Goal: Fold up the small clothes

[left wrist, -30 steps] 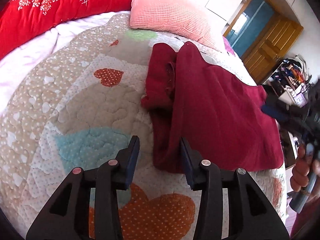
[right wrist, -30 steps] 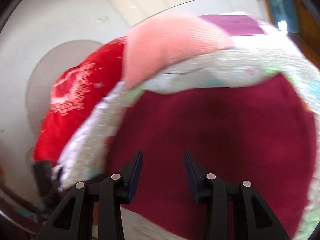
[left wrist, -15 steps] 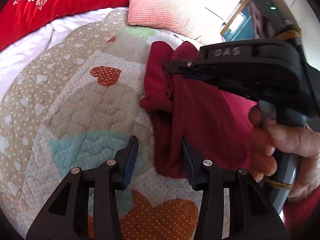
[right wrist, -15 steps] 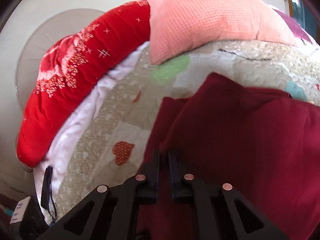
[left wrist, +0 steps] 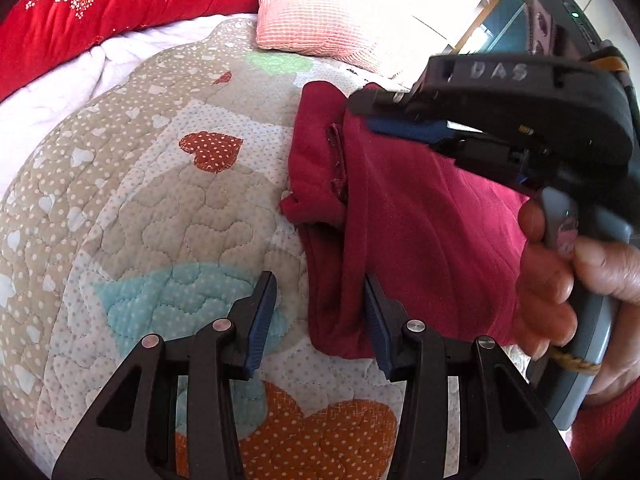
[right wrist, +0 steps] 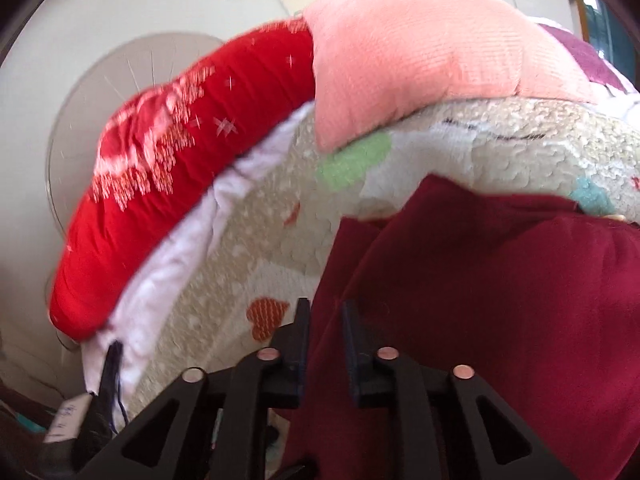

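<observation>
Lower centre, left gripper (left wrist: 320, 316): jaws apart, straddling the dark red knit garment's (left wrist: 420, 232) folded edge.
Right gripper (right wrist: 325, 334): jaws opening, garment fabric between.

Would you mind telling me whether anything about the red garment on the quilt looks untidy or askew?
Yes. The garment is not flat: its left edge is bunched into a lump with an exposed seam on the quilt, and a fold runs down its length. Nothing looks torn or spilled.
</observation>
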The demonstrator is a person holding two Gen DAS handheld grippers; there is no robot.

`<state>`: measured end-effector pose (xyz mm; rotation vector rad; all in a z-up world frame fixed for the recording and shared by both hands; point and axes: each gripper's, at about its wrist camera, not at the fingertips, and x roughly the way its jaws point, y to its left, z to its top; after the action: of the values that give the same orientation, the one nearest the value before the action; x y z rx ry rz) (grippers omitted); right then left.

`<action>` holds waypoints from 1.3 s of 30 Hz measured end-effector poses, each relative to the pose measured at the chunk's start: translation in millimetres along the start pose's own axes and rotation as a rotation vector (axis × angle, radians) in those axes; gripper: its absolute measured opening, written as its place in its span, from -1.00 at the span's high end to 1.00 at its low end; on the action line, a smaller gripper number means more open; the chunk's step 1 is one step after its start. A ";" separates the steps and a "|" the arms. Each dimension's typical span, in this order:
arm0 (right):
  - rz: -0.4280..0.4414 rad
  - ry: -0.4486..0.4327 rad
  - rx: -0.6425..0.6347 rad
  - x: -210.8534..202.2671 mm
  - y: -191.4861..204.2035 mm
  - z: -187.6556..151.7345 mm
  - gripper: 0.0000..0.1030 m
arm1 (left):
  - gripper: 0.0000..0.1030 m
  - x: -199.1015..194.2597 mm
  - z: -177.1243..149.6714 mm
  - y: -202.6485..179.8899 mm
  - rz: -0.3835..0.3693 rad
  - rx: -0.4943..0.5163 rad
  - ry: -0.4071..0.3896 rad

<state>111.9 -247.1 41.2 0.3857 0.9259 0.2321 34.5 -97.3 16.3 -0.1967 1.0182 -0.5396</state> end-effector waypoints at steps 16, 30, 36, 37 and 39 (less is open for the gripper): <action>-0.012 0.028 -0.082 12.8 7.0 3.7 0.65 | 0.14 -5.2 8.0 9.1 -0.119 -0.048 -0.042; -0.033 0.077 -0.012 -6.5 -8.5 4.5 -0.25 | -0.31 13.5 13.1 20.6 -0.230 -0.142 -0.029; -0.109 0.192 -0.008 39.9 0.4 24.4 -0.36 | -0.31 13.7 10.7 22.4 -0.237 -0.146 -0.032; -0.145 0.220 -0.022 50.5 4.2 26.5 -0.43 | -0.31 14.0 10.6 22.5 -0.237 -0.146 -0.032; -0.200 0.237 -0.071 61.7 13.1 29.8 -0.55 | -0.31 14.7 9.5 23.4 -0.240 -0.148 -0.033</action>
<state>171.7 -219.9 17.7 0.1996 1.1786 0.1281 56.4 -85.8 0.8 -0.4622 1.0088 -0.6767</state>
